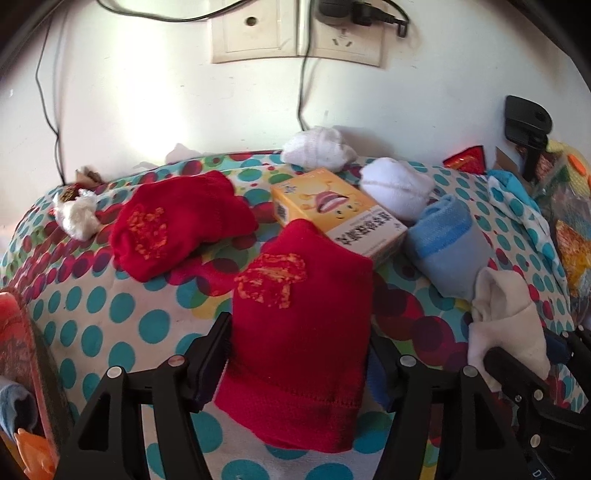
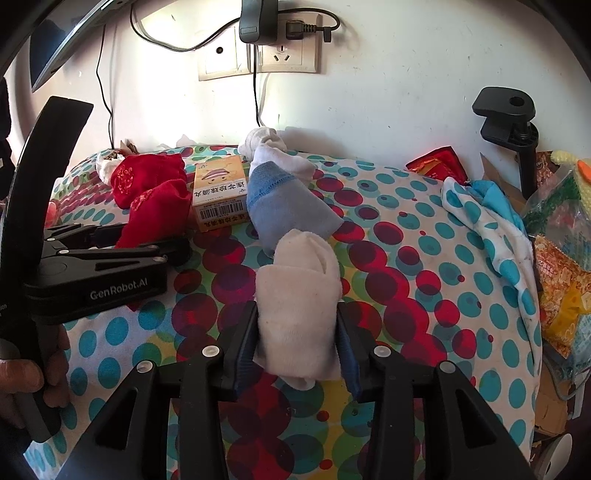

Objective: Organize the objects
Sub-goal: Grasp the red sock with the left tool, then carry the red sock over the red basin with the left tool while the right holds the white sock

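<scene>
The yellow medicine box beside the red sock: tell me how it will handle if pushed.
The yellow medicine box looks like thin cardboard, so probably light and crushable. Flat faces suggest it slides rather than rolls. The polka-dot cloth under it looks soft, so it may drag, and the red sock seems to overlap one corner.

Left wrist view: low, close over polka-dot cloth-covered surface (image 1: pixel 110 317), looking forward and down along left gripper (image 1: pixel 299 354) toward far white wall with beige wall sockets (image 1: pixel 295 33).
Right wrist view: same tilt, sits right of left view, left gripper visible at its left.
Shared: orange cardboard medicine box (image 1: pixel 332 210), folded blue sock (image 1: pixel 447 251), red socks, sockets, black clamp far right.
</scene>
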`<state>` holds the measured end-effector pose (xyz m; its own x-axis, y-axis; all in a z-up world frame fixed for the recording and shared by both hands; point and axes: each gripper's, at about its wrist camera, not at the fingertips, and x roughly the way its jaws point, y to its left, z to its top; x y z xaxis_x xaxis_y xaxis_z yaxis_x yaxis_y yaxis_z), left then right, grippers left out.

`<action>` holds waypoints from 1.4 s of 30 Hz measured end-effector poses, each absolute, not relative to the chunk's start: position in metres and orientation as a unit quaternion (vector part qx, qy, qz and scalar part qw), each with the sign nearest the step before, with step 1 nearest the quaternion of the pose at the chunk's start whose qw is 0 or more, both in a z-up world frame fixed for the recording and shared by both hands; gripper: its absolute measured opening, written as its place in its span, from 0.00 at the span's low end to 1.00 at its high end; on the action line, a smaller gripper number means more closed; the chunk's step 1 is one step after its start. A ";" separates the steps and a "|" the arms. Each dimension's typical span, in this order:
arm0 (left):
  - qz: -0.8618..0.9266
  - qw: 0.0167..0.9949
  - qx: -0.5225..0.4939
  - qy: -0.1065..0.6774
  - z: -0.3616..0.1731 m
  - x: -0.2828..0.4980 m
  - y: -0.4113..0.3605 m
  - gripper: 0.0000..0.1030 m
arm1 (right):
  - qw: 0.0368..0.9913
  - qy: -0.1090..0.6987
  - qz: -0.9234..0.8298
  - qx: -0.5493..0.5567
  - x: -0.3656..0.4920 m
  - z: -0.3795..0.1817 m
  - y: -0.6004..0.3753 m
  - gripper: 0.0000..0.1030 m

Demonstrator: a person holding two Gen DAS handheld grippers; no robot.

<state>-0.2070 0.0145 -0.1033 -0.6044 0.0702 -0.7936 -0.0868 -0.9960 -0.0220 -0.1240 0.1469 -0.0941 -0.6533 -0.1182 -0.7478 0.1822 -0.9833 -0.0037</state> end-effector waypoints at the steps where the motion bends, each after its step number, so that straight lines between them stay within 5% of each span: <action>1: 0.896 0.043 -0.442 0.006 -0.102 -0.206 0.013 0.48 | 0.083 0.039 -0.908 0.408 -0.124 -0.094 0.147 0.37; 7: 0.893 0.041 -0.447 0.013 -0.098 -0.204 0.016 0.37 | 0.081 0.040 -0.908 0.408 -0.124 -0.094 0.146 0.37; 42: 0.901 0.031 -0.432 0.029 -0.018 -0.107 -0.037 0.37 | 0.073 0.043 -0.908 0.409 -0.124 -0.093 0.140 0.37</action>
